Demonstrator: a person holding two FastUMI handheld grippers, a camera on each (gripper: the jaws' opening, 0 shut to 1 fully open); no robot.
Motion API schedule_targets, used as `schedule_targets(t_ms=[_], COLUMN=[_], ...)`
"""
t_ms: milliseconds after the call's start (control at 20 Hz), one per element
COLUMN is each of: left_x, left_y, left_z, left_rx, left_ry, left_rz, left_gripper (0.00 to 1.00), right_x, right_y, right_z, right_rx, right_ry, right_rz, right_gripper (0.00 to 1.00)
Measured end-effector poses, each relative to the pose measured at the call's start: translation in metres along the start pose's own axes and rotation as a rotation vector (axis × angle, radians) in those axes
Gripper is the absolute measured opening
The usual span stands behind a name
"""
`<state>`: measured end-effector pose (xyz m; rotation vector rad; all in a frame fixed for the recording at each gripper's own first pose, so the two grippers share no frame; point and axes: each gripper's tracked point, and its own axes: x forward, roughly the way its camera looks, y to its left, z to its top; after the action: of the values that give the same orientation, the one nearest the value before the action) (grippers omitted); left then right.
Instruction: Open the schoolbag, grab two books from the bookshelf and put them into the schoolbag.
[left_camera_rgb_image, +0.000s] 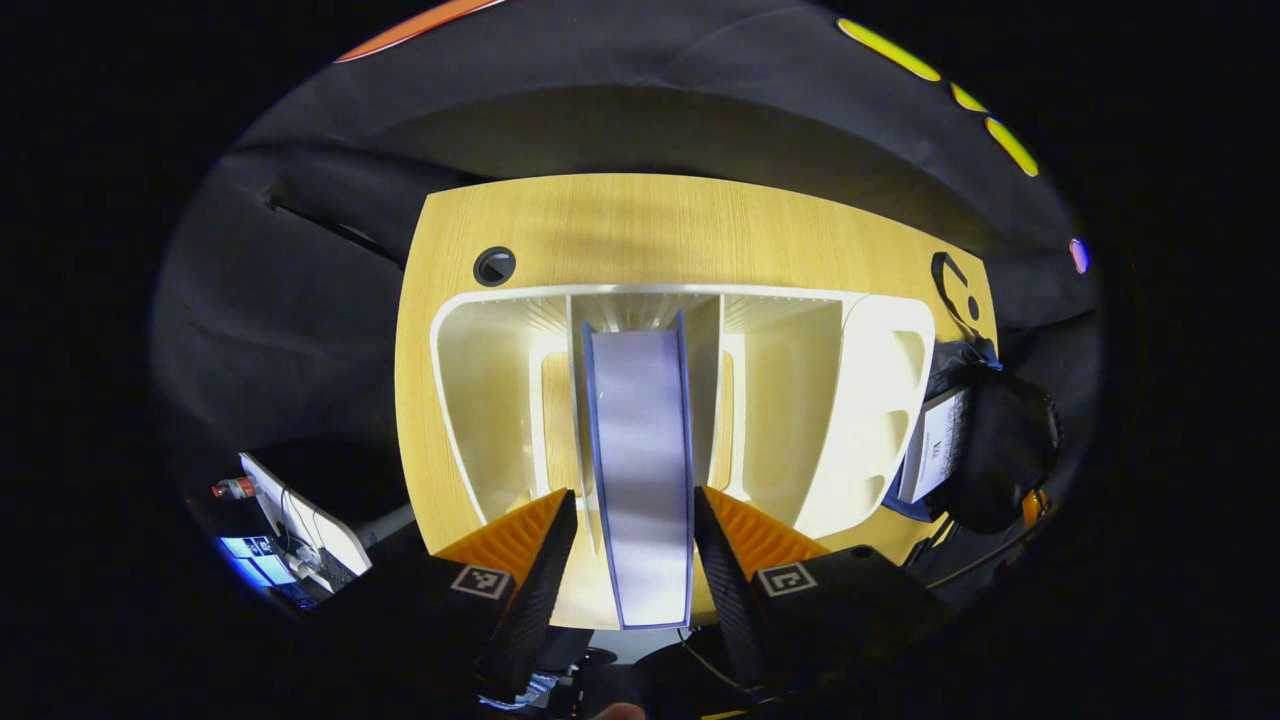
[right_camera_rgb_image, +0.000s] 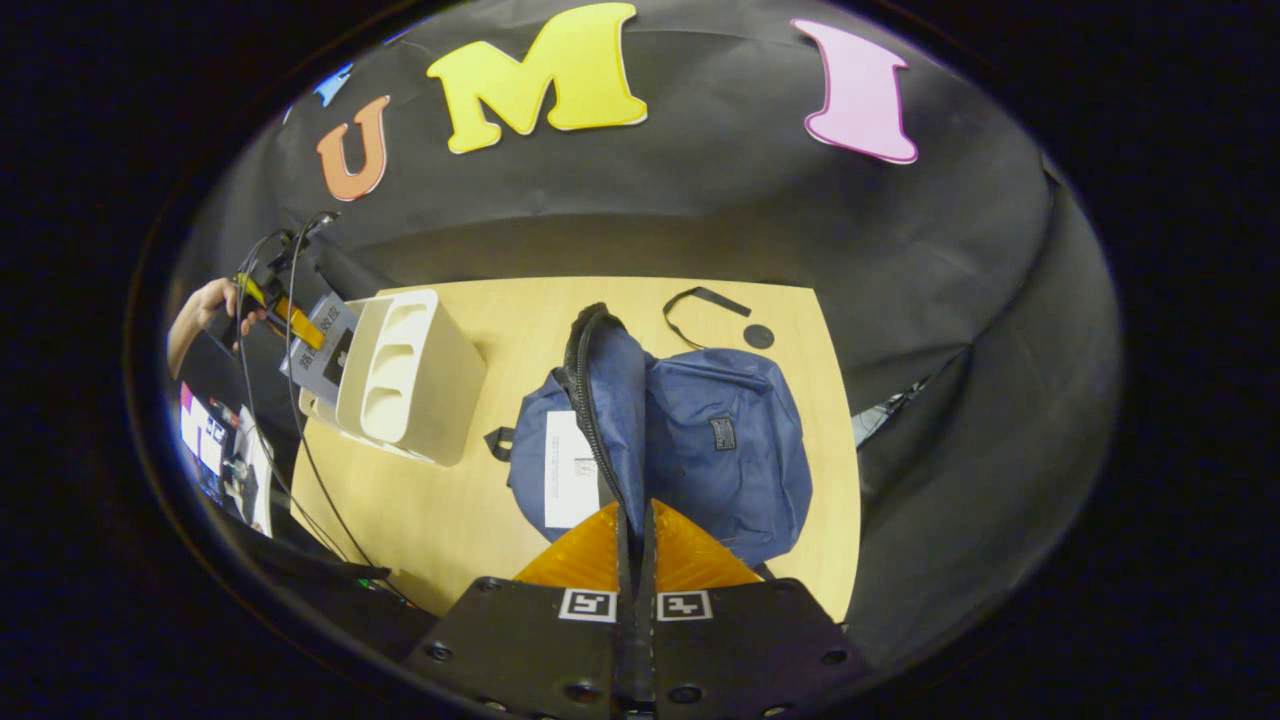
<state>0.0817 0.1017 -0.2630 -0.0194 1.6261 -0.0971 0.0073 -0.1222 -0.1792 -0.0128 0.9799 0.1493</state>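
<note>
Plainly, everything turned on how the book sat to the left gripper: it stood on edge in the middle slot of the white bookshelf, its page edge facing up toward the camera and its long axis running straight away between the two fingers. In the left gripper view the jaws were spread, one finger on each side of the book's near end, with a sliver of gap on both sides as far as I could judge, so I would call it straddled and not yet pinched. That gripper looked steeply down onto the shelf and the wooden table beneath it. From the right gripper view the same scene read sideways: the bookshelf sat toward the table's left end, a hand holding the other gripper above it, and the blue schoolbag lay well apart from the shelf near the middle of the table. The right gripper had its jaws pressed together on the bag's zipped rim, holding that edge up so the mouth gaped (a white sheet, perhaps a first book, showed inside, though I could not tell which). The left hand was clearly the nearer to the book; my guess was that a squeeze and a straight lift would free it.
</note>
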Motion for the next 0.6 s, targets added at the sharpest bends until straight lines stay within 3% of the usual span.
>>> schedule_targets(t_ms=[50,150,350,400,450,600], left_x=[0.001,0.001,0.0,-0.002,-0.005,-0.023], left_y=[0.001,-0.001,-0.002,-0.002,-0.002,0.002], left_z=[-0.001,-0.002,-0.008,-0.008,-0.011,-0.019], left_rx=[0.002,-0.011,-0.029,-0.031,-0.032,-0.018], left_ry=[0.005,0.016,0.039,0.035,0.029,0.002], left_rz=[0.007,0.01,0.012,0.008,0.008,0.007], left_gripper=[0.76,0.62,0.45,0.48,0.43,0.41], right_x=[0.001,0.001,0.001,0.001,0.002,0.001], right_y=[0.0,0.001,0.002,0.002,0.002,0.0], right_z=[0.0,0.0,0.0,0.001,0.001,0.002], right_rx=[0.0,0.003,0.001,0.001,0.001,0.002], right_ry=[0.001,0.002,0.001,0.0,0.0,-0.005], right_rz=[0.0,0.004,0.01,0.012,0.013,0.013], right_gripper=[0.0,0.0,0.0,0.0,0.0,0.0])
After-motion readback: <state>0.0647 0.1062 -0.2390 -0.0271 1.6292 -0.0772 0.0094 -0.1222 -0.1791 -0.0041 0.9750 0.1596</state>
